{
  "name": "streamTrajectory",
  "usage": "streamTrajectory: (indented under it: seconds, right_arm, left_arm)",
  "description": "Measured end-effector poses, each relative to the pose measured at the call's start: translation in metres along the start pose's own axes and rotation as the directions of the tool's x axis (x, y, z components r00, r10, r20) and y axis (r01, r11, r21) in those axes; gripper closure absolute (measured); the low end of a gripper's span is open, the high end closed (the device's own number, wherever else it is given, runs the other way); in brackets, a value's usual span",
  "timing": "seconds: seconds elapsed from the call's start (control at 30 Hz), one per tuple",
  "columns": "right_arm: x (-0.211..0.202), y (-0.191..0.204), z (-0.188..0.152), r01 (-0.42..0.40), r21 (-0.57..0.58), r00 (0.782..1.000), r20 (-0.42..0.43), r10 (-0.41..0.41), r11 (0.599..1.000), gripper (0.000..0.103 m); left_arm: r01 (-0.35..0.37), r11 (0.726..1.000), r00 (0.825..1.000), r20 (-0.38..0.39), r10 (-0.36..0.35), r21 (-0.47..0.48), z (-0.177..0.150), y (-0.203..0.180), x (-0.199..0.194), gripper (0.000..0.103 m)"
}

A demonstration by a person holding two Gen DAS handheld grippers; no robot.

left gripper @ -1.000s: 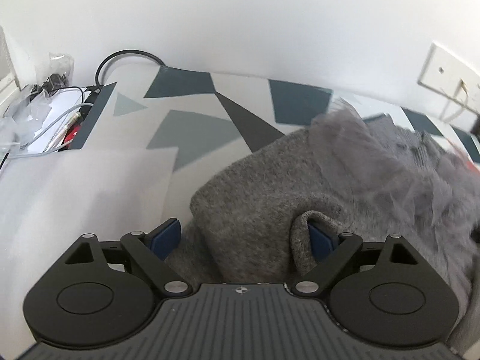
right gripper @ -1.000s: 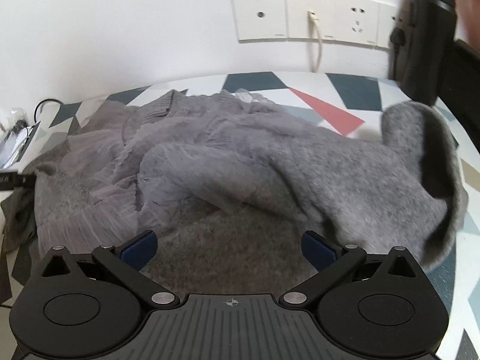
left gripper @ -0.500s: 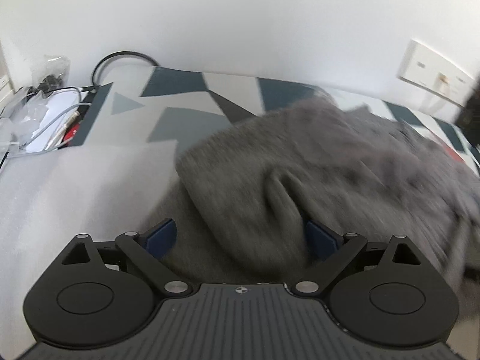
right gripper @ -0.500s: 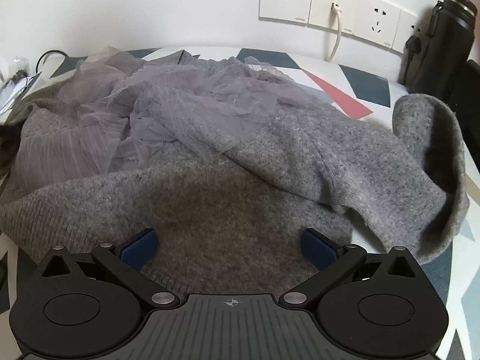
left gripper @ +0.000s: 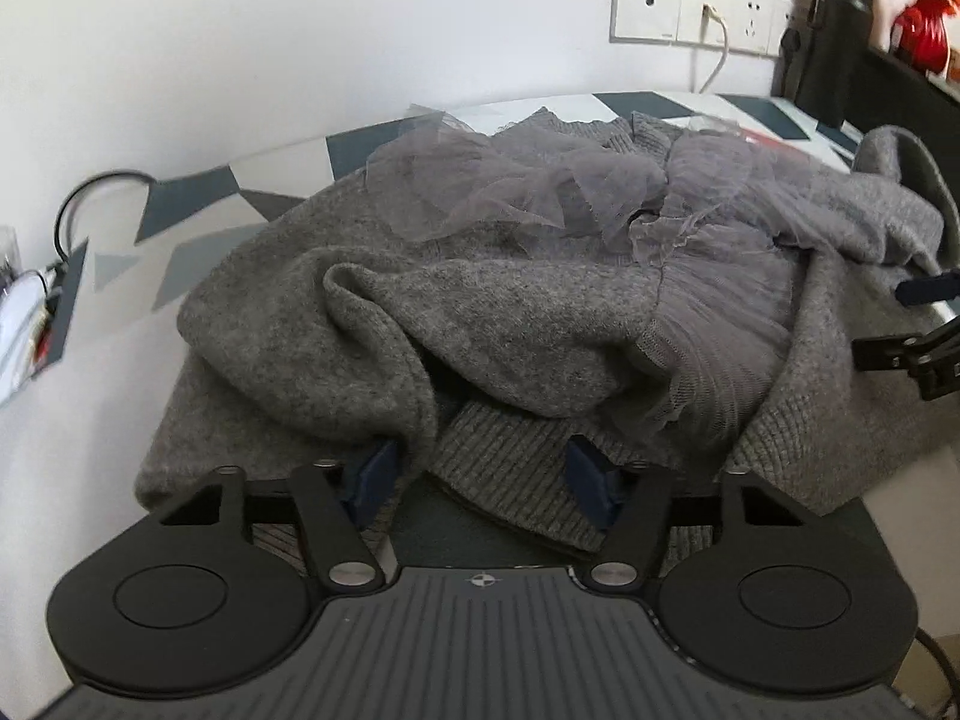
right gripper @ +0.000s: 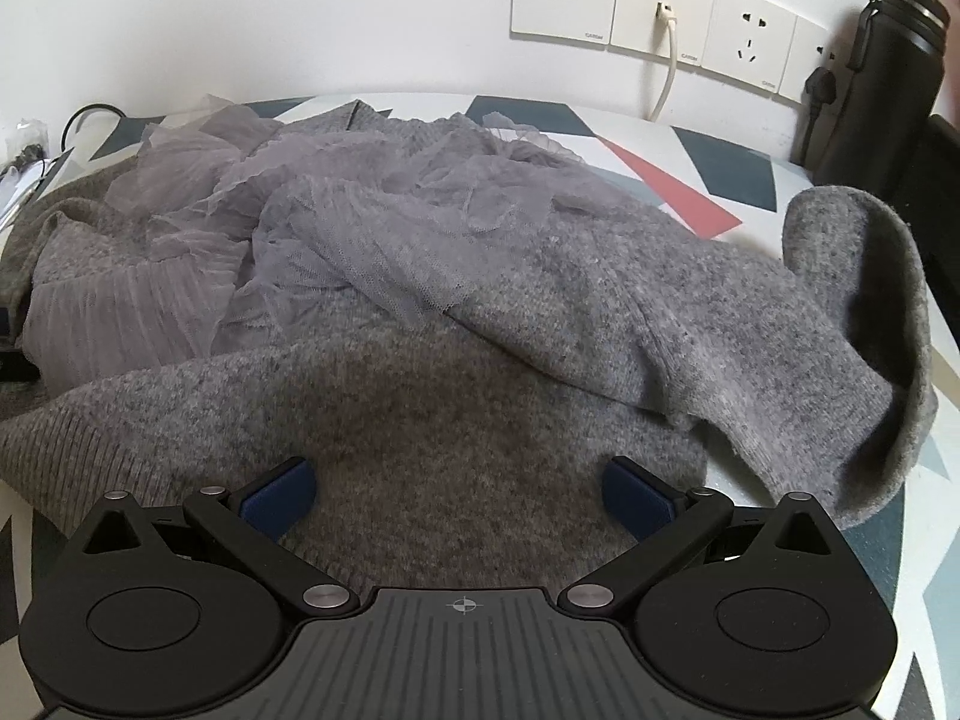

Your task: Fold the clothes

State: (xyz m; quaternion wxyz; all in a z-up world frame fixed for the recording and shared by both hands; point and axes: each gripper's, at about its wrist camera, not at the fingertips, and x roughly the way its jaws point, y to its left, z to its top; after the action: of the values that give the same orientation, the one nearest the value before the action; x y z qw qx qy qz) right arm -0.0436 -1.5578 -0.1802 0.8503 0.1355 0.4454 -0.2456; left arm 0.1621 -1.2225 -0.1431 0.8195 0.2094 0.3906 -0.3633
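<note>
1. A grey knitted sweater (right gripper: 540,324) lies rumpled on the patterned counter (right gripper: 708,162), with sheer grey tulle (right gripper: 360,228) bunched over its far part. The folds hide how the sweater is laid out, and I cannot tell whether the tulle is sewn to it.
2. The left edge of my right view is dark and cut off. A black bottle (right gripper: 882,78) stands by the wall sockets (right gripper: 660,6), partly out of view.
3. My left tool (left gripper: 489,477) is partly open. Its fingers sit against the ribbed hem (left gripper: 510,468), one pad tucked under a fold; I cannot tell whether it grips.
4. My right tool (right gripper: 459,495) is spread wide, low over the sweater's near panel, holding nothing.
5. Both tools point toward the wall.
</note>
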Motion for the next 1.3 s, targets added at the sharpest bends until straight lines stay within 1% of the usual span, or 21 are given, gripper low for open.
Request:
streamTrajectory:
  seconds: [0.03,0.17,0.2,0.23,0.27,0.4,0.43,0.6,0.7,0.77,0.8,0.83,0.9,0.93,1.03,1.1,1.13,1.17,1.2,1.27,1.3]
  right_arm:
    - [0.0,0.0,0.0,0.0,0.0,1.0,0.001,0.0,1.0,0.001]
    - [-0.001,0.0,-0.002,0.0,0.001,1.0,0.003,0.0,1.0,0.001]
    - [-0.001,-0.001,-0.002,0.001,0.002,1.0,0.003,-0.001,1.0,0.001]
    - [-0.002,-0.001,-0.003,0.001,0.002,1.0,0.004,-0.001,1.0,0.001]
    - [-0.001,0.0,-0.002,0.002,0.004,1.0,0.004,-0.002,1.0,0.001]
    - [0.0,0.0,-0.002,0.008,0.01,1.0,0.007,-0.008,1.0,0.001]
    - [0.0,0.0,-0.002,0.008,0.01,1.0,0.01,-0.009,1.0,0.001]
    - [-0.001,0.001,-0.004,0.01,0.011,1.0,0.02,-0.01,1.0,0.001]
    - [-0.001,0.001,-0.004,0.011,0.012,1.0,0.026,-0.011,1.0,0.001]
    - [-0.001,0.001,-0.004,0.012,0.012,0.999,0.029,-0.012,1.0,0.001]
    - [0.0,0.001,-0.004,0.012,0.013,0.999,0.031,-0.013,1.0,0.001]
    - [0.0,0.001,-0.004,0.012,0.013,0.999,0.033,-0.013,1.0,0.001]
    - [0.0,0.001,-0.005,0.013,0.013,0.999,0.038,-0.013,1.0,0.001]
    - [0.0,0.001,-0.005,0.013,0.013,0.999,0.04,-0.014,1.0,0.001]
    - [0.0,0.002,-0.004,0.017,0.018,0.999,0.039,-0.018,1.0,0.001]
    - [0.0,0.002,-0.003,0.02,0.022,0.999,0.033,-0.021,1.0,0.001]
    - [0.0,0.002,-0.002,0.022,0.024,0.999,0.027,-0.023,0.999,0.001]
    - [0.0,0.002,-0.001,0.025,0.028,0.999,0.021,-0.025,0.999,0.001]
    - [0.0,0.003,0.0,0.029,0.034,0.999,0.012,-0.03,0.999,0.001]
    - [0.001,0.004,0.001,0.041,0.047,0.999,-0.006,-0.04,0.998,0.001]
    - [0.001,0.005,0.002,0.047,0.055,0.999,-0.013,-0.046,0.997,0.001]
  left_arm:
    - [-0.016,1.0,1.0,0.006,0.016,0.014,0.002,-0.002,-0.003,0.045]
    - [-0.046,0.998,0.997,0.068,0.043,0.042,0.006,-0.01,-0.022,0.045]
    - [-0.045,0.998,0.996,0.085,0.04,0.05,0.007,-0.012,-0.026,0.045]
    - [-0.031,0.998,0.996,0.084,0.025,0.061,0.008,-0.015,-0.027,0.045]
    - [-0.015,0.997,0.997,0.082,0.009,0.074,0.009,-0.017,-0.027,0.045]
    - [0.009,0.995,1.0,0.024,-0.012,0.104,0.008,-0.024,-0.009,0.046]
    - [0.013,0.994,1.0,0.016,-0.015,0.106,0.008,-0.023,-0.006,0.047]
    - [0.032,0.995,0.999,-0.009,-0.031,0.097,0.008,-0.02,0.007,0.047]
    - [0.048,0.996,0.999,-0.013,-0.048,0.069,0.01,-0.016,0.012,0.043]
    - [0.063,0.997,0.998,-0.02,-0.062,0.035,0.013,-0.01,0.016,0.033]
    - [0.069,0.997,0.997,-0.024,-0.069,0.016,0.014,-0.007,0.019,0.031]
    - [0.079,0.997,0.996,-0.027,-0.08,-0.005,0.014,-0.004,0.022,0.026]
    - [0.091,0.996,0.996,-0.02,-0.091,-0.006,0.014,-0.002,0.023,0.025]
    - [0.093,0.996,0.996,-0.018,-0.093,0.008,0.014,-0.002,0.024,0.025]
    - [0.095,0.996,0.995,-0.014,-0.095,0.0,0.013,-0.002,0.023,0.025]
    - [0.094,0.996,0.995,-0.012,-0.094,-0.008,0.013,-0.003,0.022,0.028]
    - [0.093,0.996,0.996,-0.011,-0.093,-0.011,0.013,-0.004,0.021,0.033]
    - [0.096,0.995,0.995,-0.011,-0.096,-0.016,0.012,-0.005,0.02,0.041]
    - [0.1,0.995,0.995,-0.011,-0.1,-0.02,0.012,-0.007,0.017,0.045]
    - [0.115,0.993,0.993,-0.01,-0.116,-0.034,0.009,-0.009,0.013,0.064]
    - [0.126,0.991,0.992,-0.009,-0.127,-0.043,0.007,-0.01,0.011,0.069]
